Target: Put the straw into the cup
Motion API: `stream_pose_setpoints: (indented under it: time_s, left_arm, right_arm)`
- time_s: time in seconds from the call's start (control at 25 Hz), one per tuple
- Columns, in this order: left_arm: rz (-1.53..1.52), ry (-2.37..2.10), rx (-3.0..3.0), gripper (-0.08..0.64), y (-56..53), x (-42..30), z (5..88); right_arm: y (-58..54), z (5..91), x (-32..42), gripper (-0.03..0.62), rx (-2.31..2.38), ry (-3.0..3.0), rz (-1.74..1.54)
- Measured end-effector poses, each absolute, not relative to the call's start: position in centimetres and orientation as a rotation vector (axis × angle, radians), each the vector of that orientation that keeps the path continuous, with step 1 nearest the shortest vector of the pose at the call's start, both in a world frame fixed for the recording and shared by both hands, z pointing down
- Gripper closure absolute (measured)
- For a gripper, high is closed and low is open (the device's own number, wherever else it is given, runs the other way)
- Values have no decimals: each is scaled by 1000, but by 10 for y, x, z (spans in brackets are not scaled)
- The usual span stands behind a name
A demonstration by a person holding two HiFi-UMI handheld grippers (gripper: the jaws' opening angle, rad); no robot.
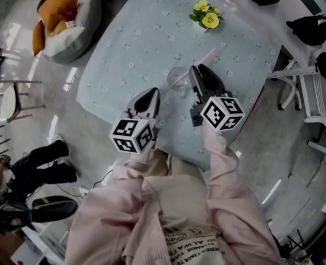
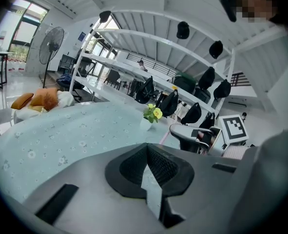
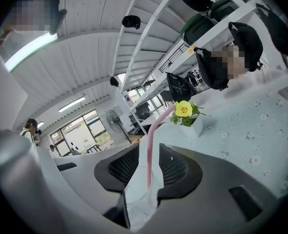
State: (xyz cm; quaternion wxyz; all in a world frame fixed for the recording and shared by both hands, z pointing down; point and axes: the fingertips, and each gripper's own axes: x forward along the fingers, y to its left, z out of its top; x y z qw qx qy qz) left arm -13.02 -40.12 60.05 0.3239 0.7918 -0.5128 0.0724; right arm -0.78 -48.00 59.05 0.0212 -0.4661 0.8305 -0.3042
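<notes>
Straw (image 3: 156,125) between right tongs (image 3: 149,148), slightly parted, seemingly loose; end in cup (image 1: 178,79). Left tongs (image 2: 146,146) closed, empty.

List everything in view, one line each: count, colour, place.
table: one, pale blue flowered cloth, centre.
cup: one, clear, mid-table.
straw: one, pink, lower end in the cup, leaning up right.
flower pot: one, yellow blooms, table's far edge.
beanbag: one, whitish, floor beyond the table's left corner.
cushion: one, orange, on the beanbag.
left tongs: one, grey-black, shut and empty, over the table's near edge.
right tongs: one, grey-black, jaws apart around the straw.
</notes>
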Motion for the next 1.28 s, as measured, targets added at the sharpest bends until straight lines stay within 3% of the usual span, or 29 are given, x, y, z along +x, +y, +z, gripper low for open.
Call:
stream_pose_setpoints:
  time_s: [0.2, 0.48, 1.28]
  left_arm:
    - [171, -1344, 2111, 561, -397, -130, 583]
    - [149, -1337, 2190, 561, -385, -129, 545]
    - [69, -1374, 2423, 561, -351, -144, 442]
  right_arm:
    - [-464, 583, 2, 503, -1471, 2585, -933]
    - [-440, 550, 4, 581, -1443, 2652, -819]
    - [-385, 449, 26, 592, -1406, 2684, -578]
